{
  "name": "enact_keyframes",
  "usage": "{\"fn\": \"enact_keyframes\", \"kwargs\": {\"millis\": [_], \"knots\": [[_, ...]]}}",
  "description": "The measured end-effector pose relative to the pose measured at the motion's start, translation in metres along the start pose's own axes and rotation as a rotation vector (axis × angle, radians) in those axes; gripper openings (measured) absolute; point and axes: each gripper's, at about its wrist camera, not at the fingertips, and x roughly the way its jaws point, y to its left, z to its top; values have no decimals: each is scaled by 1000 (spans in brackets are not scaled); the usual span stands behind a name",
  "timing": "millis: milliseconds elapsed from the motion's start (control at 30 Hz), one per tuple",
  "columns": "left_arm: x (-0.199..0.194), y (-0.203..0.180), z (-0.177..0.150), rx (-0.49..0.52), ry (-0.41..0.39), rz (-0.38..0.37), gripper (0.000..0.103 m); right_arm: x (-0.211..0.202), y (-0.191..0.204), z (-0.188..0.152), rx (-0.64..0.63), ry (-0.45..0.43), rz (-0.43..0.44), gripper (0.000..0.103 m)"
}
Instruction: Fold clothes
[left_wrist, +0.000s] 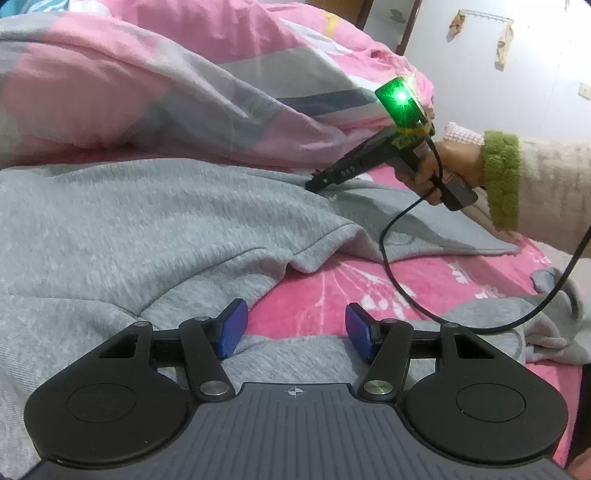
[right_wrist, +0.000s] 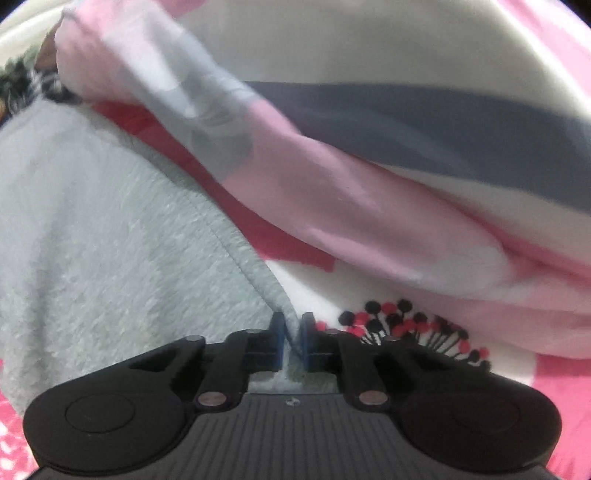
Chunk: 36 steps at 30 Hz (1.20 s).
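One edge of the grey sweatshirt (right_wrist: 110, 229), lying beside the pink quilt (right_wrist: 369, 206), is being pinched by the right gripper (right_wrist: 291, 339). The left gripper (left_wrist: 295, 328) is hovering agape over the nearer hem. Likely next: clamping there, then lifting both together.

Sweatshirt (left_wrist: 147, 229) on the bedsheet (left_wrist: 332, 288), quilt (left_wrist: 166, 92) behind it
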Motion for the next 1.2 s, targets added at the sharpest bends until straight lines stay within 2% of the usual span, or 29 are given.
{"fn": "enact_keyframes", "kwargs": {"millis": [233, 367, 467, 600, 633, 667, 700, 800, 867, 933, 1033, 1067, 1200], "knots": [[-3, -6, 0, 38, -10, 37, 59, -12, 25, 3, -133, -64, -188, 3], [-3, -4, 0, 36, 1, 35, 59, 3, 32, 7, -194, -55, -262, 3], [-3, -3, -1, 36, 8, 32, 59, 22, 34, 5, -226, -31, -283, 2], [-3, 2, -1, 13, 10, 9, 59, 18, 25, 7, -116, -44, -249, 7], [-3, 3, 0, 8, 9, 4, 59, 13, 21, 8, -76, -49, -237, 11], [-3, 3, 0, 6, 8, -1, 60, 3, 13, 7, -21, -49, -240, 21], [-3, 4, 0, 3, 8, -3, 60, -8, 5, 6, 35, -52, -243, 21], [-3, 4, 0, -4, 6, -9, 60, -76, -27, -14, 229, -157, -229, 21], [-3, 3, 1, -2, 5, -5, 60, -133, -44, -38, 327, -232, -259, 22], [-3, 1, 0, 7, 2, 2, 60, -198, -67, -71, 415, -300, -286, 22], [-4, 1, 0, 9, -7, 6, 60, -310, -93, -138, 509, -423, -347, 22], [-5, 1, 0, 6, -16, 4, 60, -347, -90, -160, 527, -471, -386, 24], [-14, -5, 4, 16, -66, 30, 60, -475, -72, -235, 572, -629, -535, 45]]}}
